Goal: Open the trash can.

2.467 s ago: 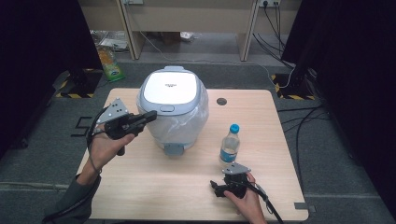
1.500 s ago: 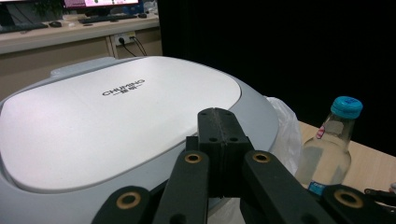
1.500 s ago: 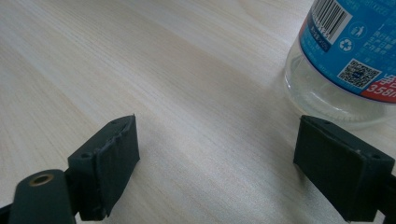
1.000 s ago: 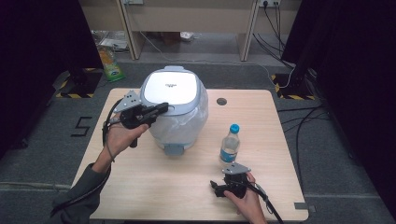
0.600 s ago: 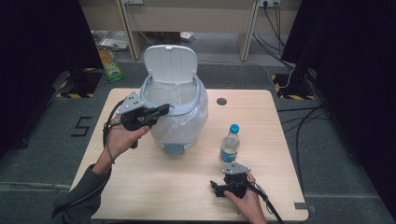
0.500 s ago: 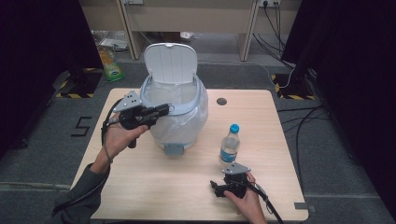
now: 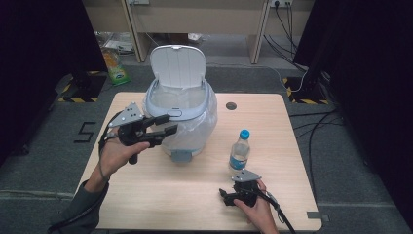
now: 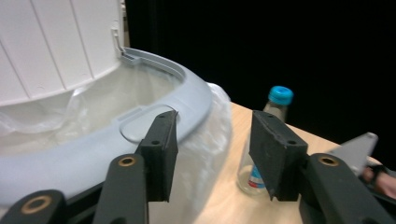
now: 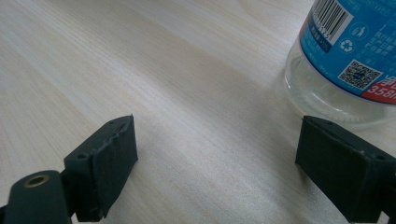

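On the left of the pale wooden desk point(image 7: 146, 195), the left gripper point(image 7: 165, 124) hovers just beside the front rim of the white, round plastic waste bin with a clear liner bag point(image 7: 187, 124). Its jaws have just been opening and stand released, with nothing between them. The bin's hinged lid point(image 7: 178, 66) stands upright, so opening the bin looks done. To the right, the clear plastic water bottle with a blue cap point(image 7: 239, 153) stands upright on the desk, well apart from the bin. Just in front of it rests the right gripper point(image 7: 229, 196), jaws spread wide and empty beside the bottle's base. What likely remains is grasping the bottle and dropping it into the bin.
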The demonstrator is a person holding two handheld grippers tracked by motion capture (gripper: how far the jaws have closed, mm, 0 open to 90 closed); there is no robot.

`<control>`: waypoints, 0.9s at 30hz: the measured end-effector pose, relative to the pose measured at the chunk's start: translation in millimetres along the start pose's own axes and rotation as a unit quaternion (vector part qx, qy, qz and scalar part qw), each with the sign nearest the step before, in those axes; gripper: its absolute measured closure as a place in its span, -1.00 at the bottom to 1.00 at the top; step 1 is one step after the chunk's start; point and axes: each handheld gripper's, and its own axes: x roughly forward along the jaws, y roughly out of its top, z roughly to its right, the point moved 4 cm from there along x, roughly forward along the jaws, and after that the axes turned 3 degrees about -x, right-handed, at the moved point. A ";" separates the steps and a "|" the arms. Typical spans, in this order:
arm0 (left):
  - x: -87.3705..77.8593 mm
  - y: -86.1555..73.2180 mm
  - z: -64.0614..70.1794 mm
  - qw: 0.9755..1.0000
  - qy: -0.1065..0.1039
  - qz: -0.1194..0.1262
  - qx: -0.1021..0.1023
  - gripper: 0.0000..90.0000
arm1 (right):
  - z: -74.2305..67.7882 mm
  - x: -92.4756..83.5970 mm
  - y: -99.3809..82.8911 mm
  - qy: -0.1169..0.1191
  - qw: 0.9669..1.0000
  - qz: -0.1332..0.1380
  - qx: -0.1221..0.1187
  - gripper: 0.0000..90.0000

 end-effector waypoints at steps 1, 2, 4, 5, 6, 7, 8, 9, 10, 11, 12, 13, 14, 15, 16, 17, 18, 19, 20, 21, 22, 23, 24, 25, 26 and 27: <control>-2.4 -1.9 0.7 1.000 0.000 -0.001 -0.001 0.07 | 0.2 0.2 0.1 0.000 1.000 0.001 -0.001 -0.72; -4.3 -3.8 1.3 1.000 0.001 -0.002 -0.002 0.05 | 0.3 0.1 0.0 0.000 1.000 0.000 -0.002 -0.72; -7.0 -7.9 2.2 1.000 0.002 -0.004 -0.002 0.02 | 0.0 0.1 0.0 -0.001 1.000 -0.001 0.000 -0.72; -7.0 -7.9 2.2 1.000 0.002 -0.004 -0.002 0.01 | 0.0 0.1 0.0 -0.001 1.000 -0.001 0.000 -0.72; -8.9 -12.2 2.9 1.000 0.002 -0.007 -0.002 0.00 | 0.3 0.2 0.1 -0.001 1.000 0.000 -0.002 -0.72; -9.7 -14.5 3.7 1.000 0.003 -0.007 0.000 -0.01 | 0.2 0.2 0.1 -0.001 1.000 0.000 -0.001 -0.73; -10.5 -16.7 4.8 1.000 0.003 -0.006 0.002 -0.03 | 0.2 0.2 0.1 -0.001 1.000 0.000 -0.001 -0.73; -11.2 -19.0 6.7 1.000 0.000 -0.003 0.004 -0.08 | -0.1 0.0 0.1 -0.001 1.000 -0.002 0.001 -0.73; -11.2 -19.0 6.7 1.000 0.000 -0.003 0.004 -0.11 | -0.1 0.0 0.1 -0.001 1.000 -0.002 0.001 -0.73; -12.0 -21.7 8.7 1.000 -0.004 -0.003 0.007 -0.11 | 0.1 0.2 0.1 -0.001 1.000 -0.001 0.000 -0.73; -12.4 -28.7 11.3 1.000 -0.005 -0.006 0.007 -0.16 | 0.2 0.3 0.2 -0.001 1.000 0.000 -0.001 -0.73; -12.1 -32.7 11.9 1.000 -0.004 -0.008 0.009 -0.20 | 0.2 0.2 0.1 -0.001 1.000 -0.001 -0.001 -0.73; -11.4 -37.1 12.1 1.000 -0.002 -0.009 0.010 -0.23 | 0.0 0.1 0.1 -0.001 1.000 -0.001 0.000 -0.73; -10.5 -41.6 12.2 1.000 -0.002 -0.010 0.009 -0.25 | -0.1 0.1 0.1 -0.001 1.000 -0.002 0.001 -0.73; -10.5 -41.6 12.2 1.000 -0.002 -0.010 0.009 -0.28 | 0.1 0.1 0.1 -0.001 1.000 -0.001 0.000 -0.73; -8.0 -51.2 10.8 1.000 -0.001 -0.015 0.004 -0.32 | 0.0 0.1 0.1 -0.001 1.000 -0.001 0.000 -0.73; -6.3 -55.9 9.9 1.000 0.000 -0.015 0.000 -0.36 | 0.1 0.2 0.1 -0.001 1.000 -0.001 -0.001 -0.73; -5.0 -60.5 9.0 1.000 0.000 -0.019 -0.003 -0.38 | 0.1 0.2 0.1 -0.001 1.000 -0.001 0.000 -0.73; -5.0 -60.5 9.0 1.000 0.000 -0.019 -0.003 -0.41 | 0.1 0.2 0.1 0.000 1.000 -0.001 0.000 -0.73; -2.5 -68.9 8.1 1.000 0.000 -0.025 -0.015 -0.46 | -0.2 0.0 0.0 0.000 1.000 -0.002 0.001 -0.73; -1.4 -72.4 8.0 1.000 0.001 -0.026 -0.018 -0.51 | 0.1 0.2 0.1 -0.001 1.000 -0.001 -0.001 -0.73; -0.7 -75.5 7.8 0.999 0.000 -0.028 -0.021 -0.55 | 0.0 0.1 0.1 0.000 1.000 -0.001 0.000 -0.73; -0.7 -75.5 7.8 0.999 0.000 -0.028 -0.021 -0.58 | 0.0 0.1 0.1 0.000 1.000 -0.001 0.000 -0.73; 0.5 -80.8 7.0 0.999 0.000 -0.026 -0.026 -0.60 | 0.1 0.2 0.1 0.000 1.000 -0.001 0.000 -0.73; 1.1 -83.2 6.5 0.999 0.000 -0.026 -0.027 -0.63 | 0.2 0.2 0.1 0.000 1.000 -0.001 -0.001 -0.73; 1.6 -85.8 5.9 0.999 -0.001 -0.027 -0.029 -0.67 | 0.1 0.2 0.1 0.000 1.000 -0.001 0.000 -0.73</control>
